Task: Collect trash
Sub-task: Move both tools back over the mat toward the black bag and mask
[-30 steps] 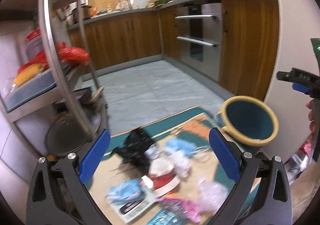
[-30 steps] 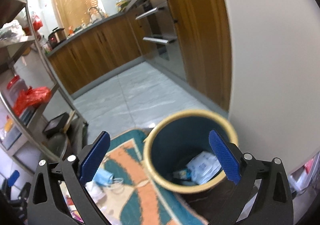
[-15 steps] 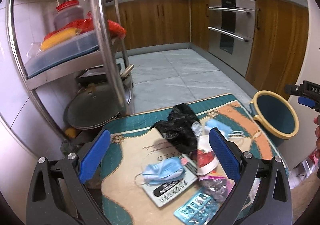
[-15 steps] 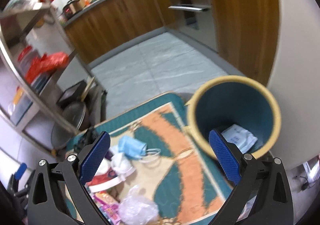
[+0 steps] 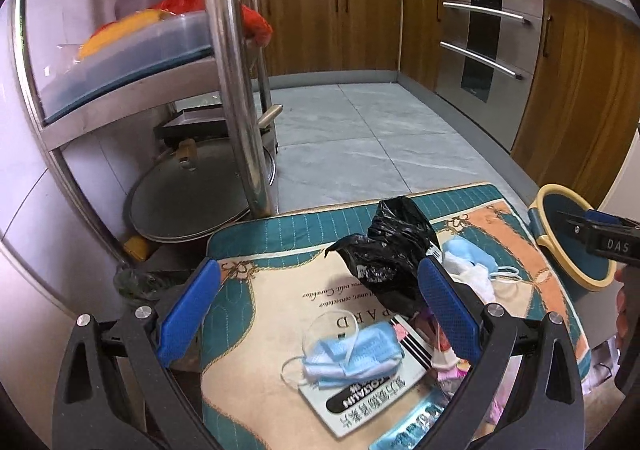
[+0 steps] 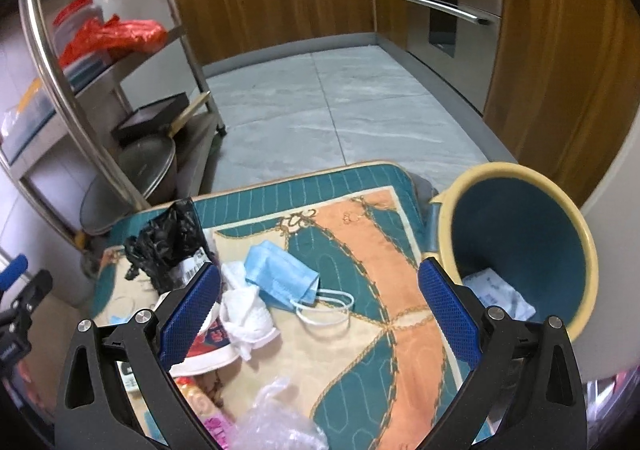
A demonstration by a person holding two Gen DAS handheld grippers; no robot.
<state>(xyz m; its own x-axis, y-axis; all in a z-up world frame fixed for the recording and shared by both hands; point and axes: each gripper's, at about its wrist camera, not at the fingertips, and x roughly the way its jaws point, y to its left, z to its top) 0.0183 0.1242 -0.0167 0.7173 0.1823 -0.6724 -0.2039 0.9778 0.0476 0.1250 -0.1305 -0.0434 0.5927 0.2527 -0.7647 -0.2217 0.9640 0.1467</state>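
Trash lies scattered on a teal and orange mat [image 5: 492,226] [image 6: 360,226]. In the left wrist view a blue face mask [image 5: 352,354] rests on a white packet [image 5: 372,396], with a crumpled black plastic bag [image 5: 384,254] behind it. My left gripper [image 5: 318,310] hangs open above the mask. In the right wrist view a second blue mask [image 6: 280,276], a white crumpled tissue [image 6: 246,310], the black bag [image 6: 166,242] and a clear plastic wrapper [image 6: 276,418] lie on the mat. My right gripper [image 6: 318,310] is open and empty. The blue bin with a yellow rim [image 6: 520,246] [image 5: 576,246] stands at the mat's right edge and holds a white packet [image 6: 498,296].
A steel shelf rack [image 5: 232,90] [image 6: 80,98] with pans and containers stands left of the mat. Wooden cabinets [image 6: 560,50] and an oven [image 5: 488,38] line the right and far walls. Grey floor tiles [image 5: 360,142] lie beyond the mat.
Both grippers have pulled back and swung left from the bin over the mat. The trash pile sits nearer and more central in both views. Both stay open.
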